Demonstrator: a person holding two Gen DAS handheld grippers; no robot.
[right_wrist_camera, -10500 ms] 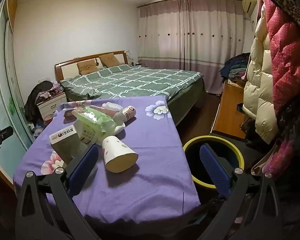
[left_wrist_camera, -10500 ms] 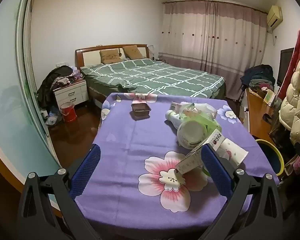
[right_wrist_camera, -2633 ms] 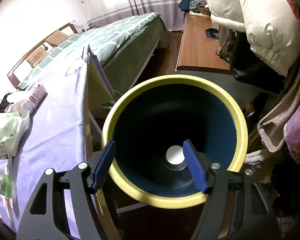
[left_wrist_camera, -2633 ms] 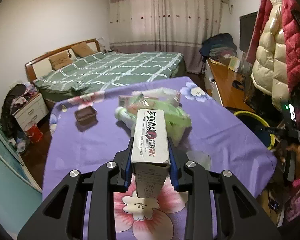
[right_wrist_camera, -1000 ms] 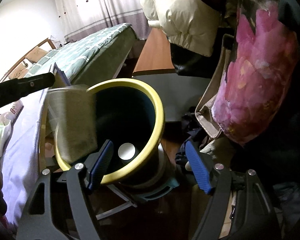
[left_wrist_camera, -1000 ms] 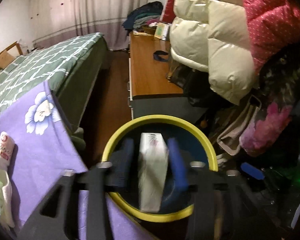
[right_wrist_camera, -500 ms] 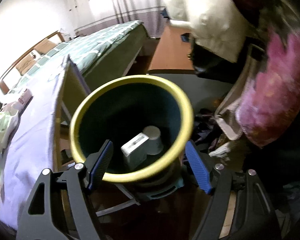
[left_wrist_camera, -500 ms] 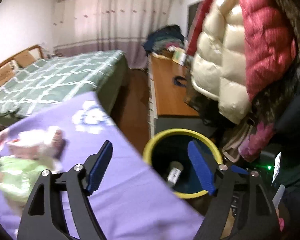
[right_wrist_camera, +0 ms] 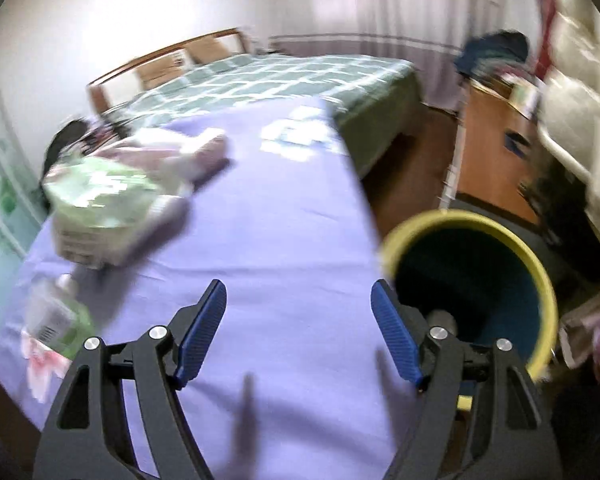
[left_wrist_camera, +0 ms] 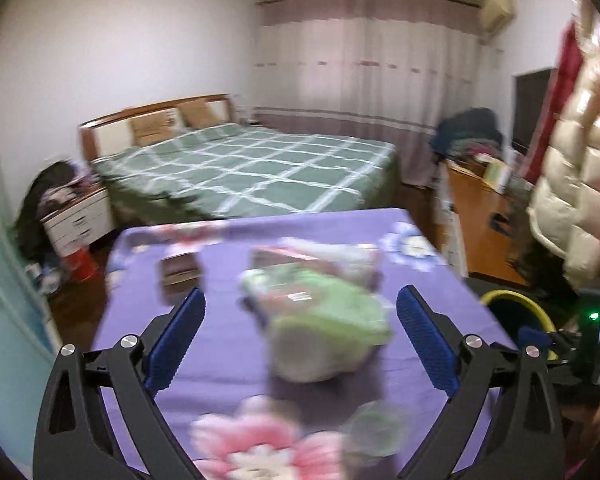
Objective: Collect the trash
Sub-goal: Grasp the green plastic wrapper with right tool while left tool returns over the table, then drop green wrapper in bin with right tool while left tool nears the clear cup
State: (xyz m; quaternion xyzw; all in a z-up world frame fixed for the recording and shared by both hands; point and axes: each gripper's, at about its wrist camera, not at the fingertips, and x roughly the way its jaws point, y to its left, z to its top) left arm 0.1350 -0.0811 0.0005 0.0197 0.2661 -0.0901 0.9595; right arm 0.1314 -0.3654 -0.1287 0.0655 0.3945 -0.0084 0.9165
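Note:
Both views are blurred by motion. My left gripper point(left_wrist_camera: 300, 340) hangs over the purple floral tablecloth point(left_wrist_camera: 220, 364), its jaws opening wide with nothing held; a heap of trash topped by a green plastic bag point(left_wrist_camera: 320, 312) lies on the table between and beyond the pads. A small brown tray point(left_wrist_camera: 180, 270) sits further back on the left. My right gripper point(right_wrist_camera: 300, 332) stands open and empty above the tablecloth point(right_wrist_camera: 276, 248), with the green bag heap point(right_wrist_camera: 104, 204) at far left and a clear green-tinted bottle point(right_wrist_camera: 54, 320) near it. The yellow-rimmed dark bin point(right_wrist_camera: 472, 276) stands right of the table.
A green checked bed point(left_wrist_camera: 252, 168) lies behind the table, a white nightstand point(left_wrist_camera: 76, 220) and red bucket point(left_wrist_camera: 82, 264) to its left. A wooden desk point(left_wrist_camera: 480, 224) and hanging puffy coats point(left_wrist_camera: 568, 184) crowd the right side. The bin point(left_wrist_camera: 512, 316) stands by the table's right edge.
The left gripper released the carton into the bin, opened wide and swung back left over the table. The right gripper swung from above the bin toward the table, staying open.

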